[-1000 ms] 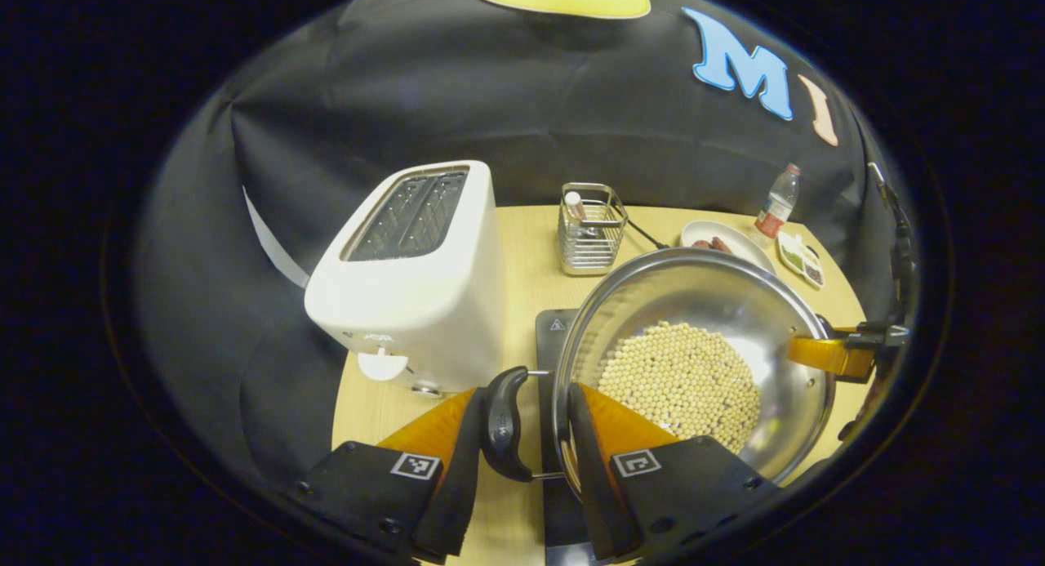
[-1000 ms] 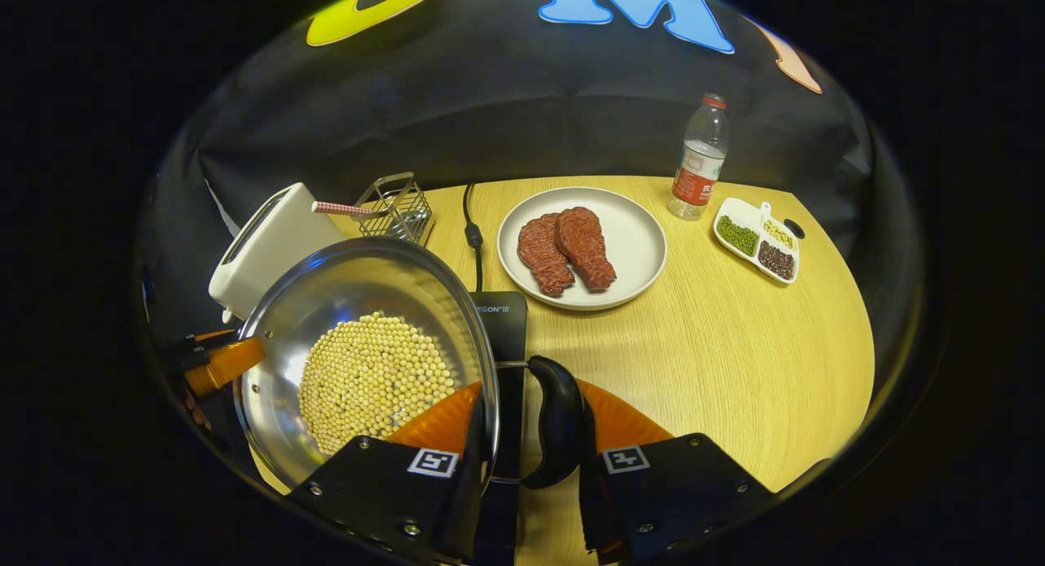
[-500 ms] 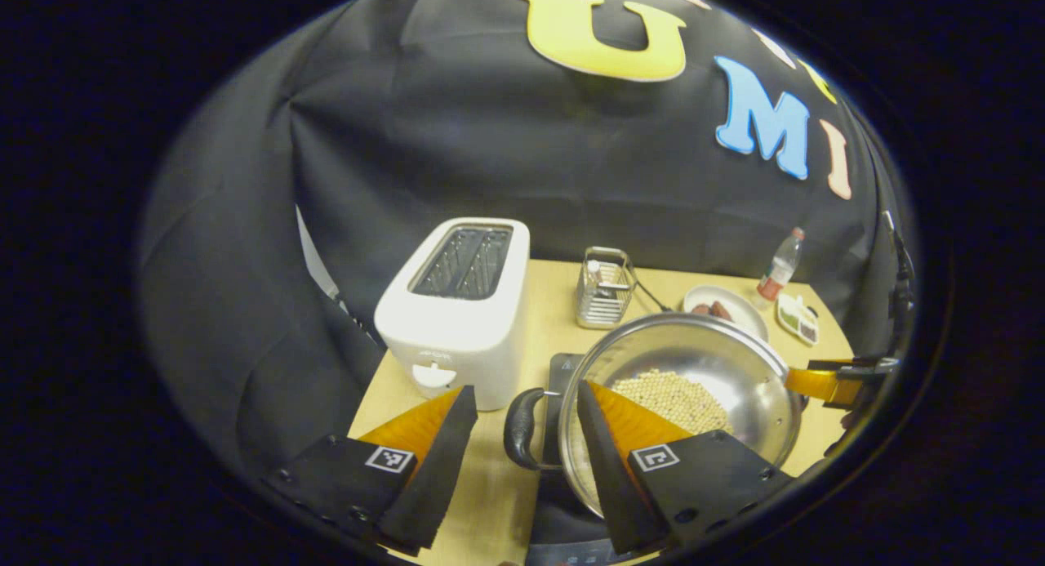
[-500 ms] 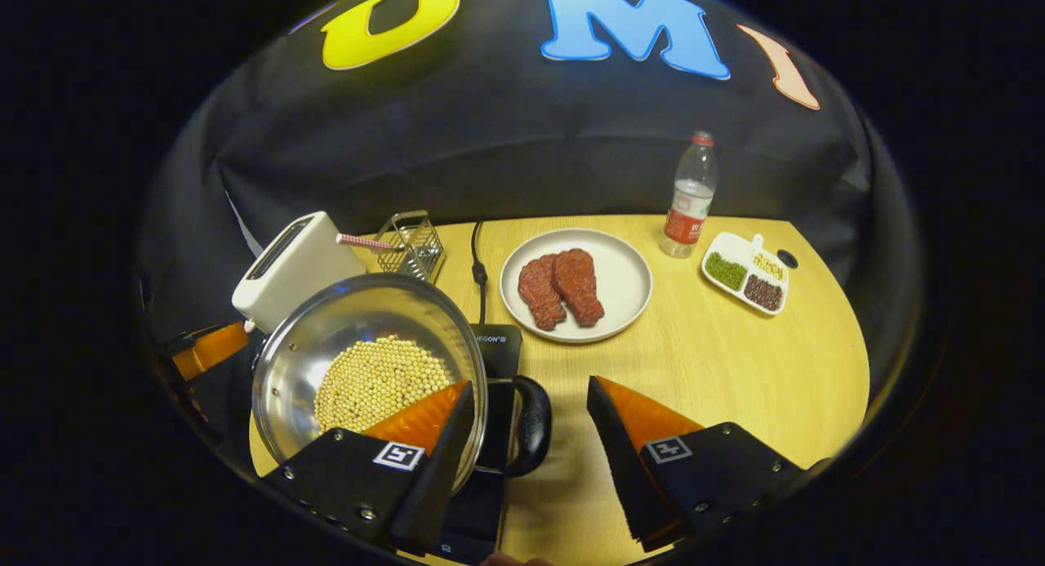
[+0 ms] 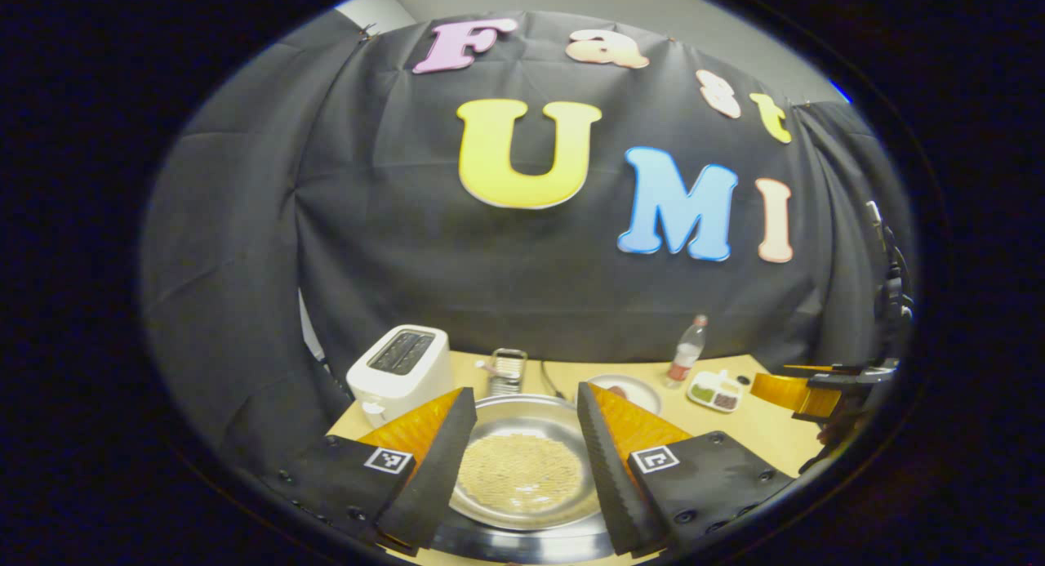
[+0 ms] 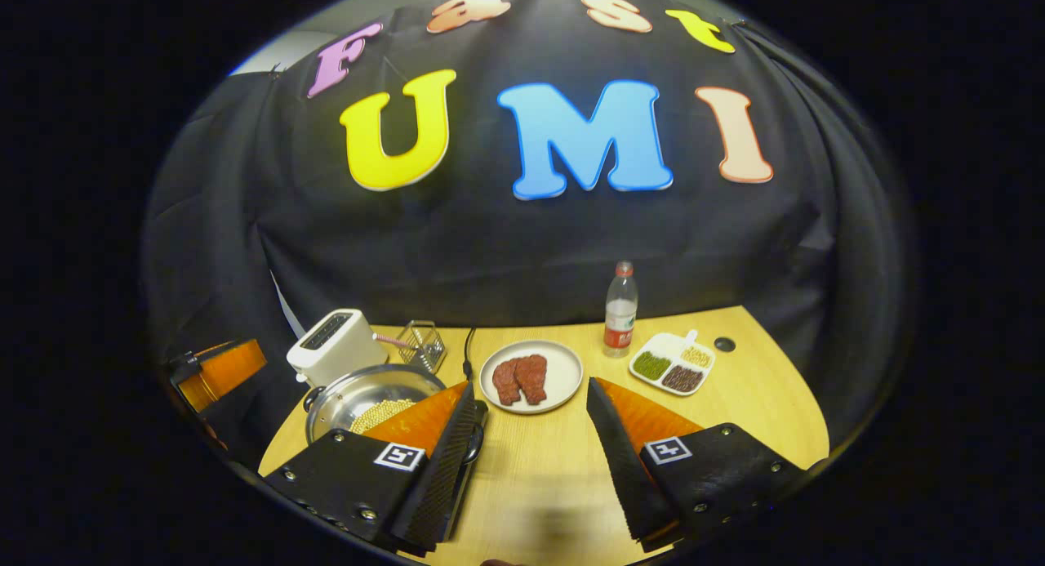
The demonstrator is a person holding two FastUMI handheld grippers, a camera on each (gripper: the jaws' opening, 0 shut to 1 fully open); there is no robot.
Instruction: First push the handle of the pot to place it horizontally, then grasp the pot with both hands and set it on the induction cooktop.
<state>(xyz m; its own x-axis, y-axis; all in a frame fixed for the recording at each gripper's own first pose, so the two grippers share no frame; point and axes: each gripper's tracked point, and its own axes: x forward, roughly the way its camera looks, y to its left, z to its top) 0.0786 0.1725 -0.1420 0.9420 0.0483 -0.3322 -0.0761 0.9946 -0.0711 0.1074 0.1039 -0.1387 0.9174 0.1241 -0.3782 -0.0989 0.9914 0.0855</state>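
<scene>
At the bottom of both views, a pale wooden table (image 6: 735, 411) spreads beneath the black booth wall. In the left gripper view the steel pot (image 5: 522, 472) sits low and centre on the dark induction cooktop (image 5: 522, 545), its bowl filled with small pale beans — framed between the fingers of the left gripper (image 5: 522, 460), whose jaws stand spread wide, grasping nothing. The right gripper (image 6: 531, 460) is likewise released, its fingers apart above bare tabletop at the bottom centre of the right gripper view; there the pot appears at lower left, partly behind the left-hand finger. A white toaster (image 6: 335, 345) stands just behind the pot, with a wire basket (image 6: 423, 344) to its right. A plate of two meat pieces (image 6: 531, 376) lies mid-frame, a plastic bottle (image 6: 620, 309) right of it — and a small divided dish of beans (image 6: 673, 368) further right.
</scene>
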